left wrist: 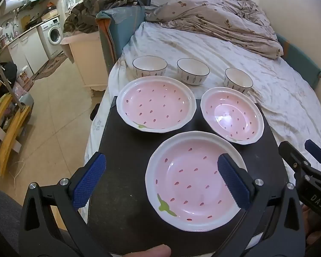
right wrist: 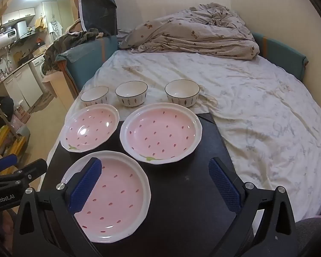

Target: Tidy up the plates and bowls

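Note:
Three pink strawberry plates lie on a black board point(left wrist: 122, 192): a near plate point(left wrist: 192, 182) point(right wrist: 115, 197), a far left plate point(left wrist: 156, 103) point(right wrist: 89, 127) and a far right plate point(left wrist: 232, 115) point(right wrist: 160, 132). Three white bowls stand in a row on the bed sheet behind them: left point(left wrist: 149, 66) point(right wrist: 94, 96), middle point(left wrist: 193, 70) point(right wrist: 131, 93), right point(left wrist: 238, 80) point(right wrist: 182, 92). My left gripper point(left wrist: 161, 182) is open and empty above the near plate's left side. My right gripper point(right wrist: 155, 184) is open and empty above the near plate's right side; it also shows in the left wrist view point(left wrist: 306, 158).
The board point(right wrist: 182, 192) rests on the bed's near left corner. A crumpled duvet point(left wrist: 214, 19) lies at the bed's far end. Left of the bed the floor point(left wrist: 53, 117) drops away, with a cabinet point(left wrist: 85, 53) and wooden rack point(left wrist: 6, 124).

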{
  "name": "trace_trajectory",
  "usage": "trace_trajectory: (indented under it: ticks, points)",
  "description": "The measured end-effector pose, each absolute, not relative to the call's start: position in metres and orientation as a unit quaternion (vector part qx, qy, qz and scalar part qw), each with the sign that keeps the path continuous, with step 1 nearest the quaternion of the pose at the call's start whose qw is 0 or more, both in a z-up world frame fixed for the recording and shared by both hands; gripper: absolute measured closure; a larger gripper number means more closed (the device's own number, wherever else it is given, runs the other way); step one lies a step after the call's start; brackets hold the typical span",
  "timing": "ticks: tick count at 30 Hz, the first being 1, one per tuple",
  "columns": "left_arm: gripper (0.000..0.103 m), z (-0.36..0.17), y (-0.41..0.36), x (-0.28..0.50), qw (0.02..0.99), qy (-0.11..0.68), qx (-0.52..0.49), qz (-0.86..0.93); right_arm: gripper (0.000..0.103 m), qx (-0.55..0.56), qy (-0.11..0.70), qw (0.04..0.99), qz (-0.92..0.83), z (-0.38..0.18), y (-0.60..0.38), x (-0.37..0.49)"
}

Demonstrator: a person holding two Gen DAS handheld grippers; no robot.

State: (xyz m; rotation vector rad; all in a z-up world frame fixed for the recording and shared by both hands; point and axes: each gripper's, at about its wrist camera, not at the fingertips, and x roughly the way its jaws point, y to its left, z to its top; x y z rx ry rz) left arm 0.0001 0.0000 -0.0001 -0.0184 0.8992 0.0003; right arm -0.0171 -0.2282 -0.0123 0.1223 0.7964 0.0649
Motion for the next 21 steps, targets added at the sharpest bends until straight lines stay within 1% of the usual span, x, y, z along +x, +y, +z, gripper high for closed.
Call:
trace_trajectory:
  ticks: [21]
  points:
    - [0.000, -0.0077, 0.0029, 0.0019, 0.896, 0.444, -0.012, 0.003, 0.001, 0.057, 0.390, 0.918, 0.035, -0.0116, -0.2269, -0.0179]
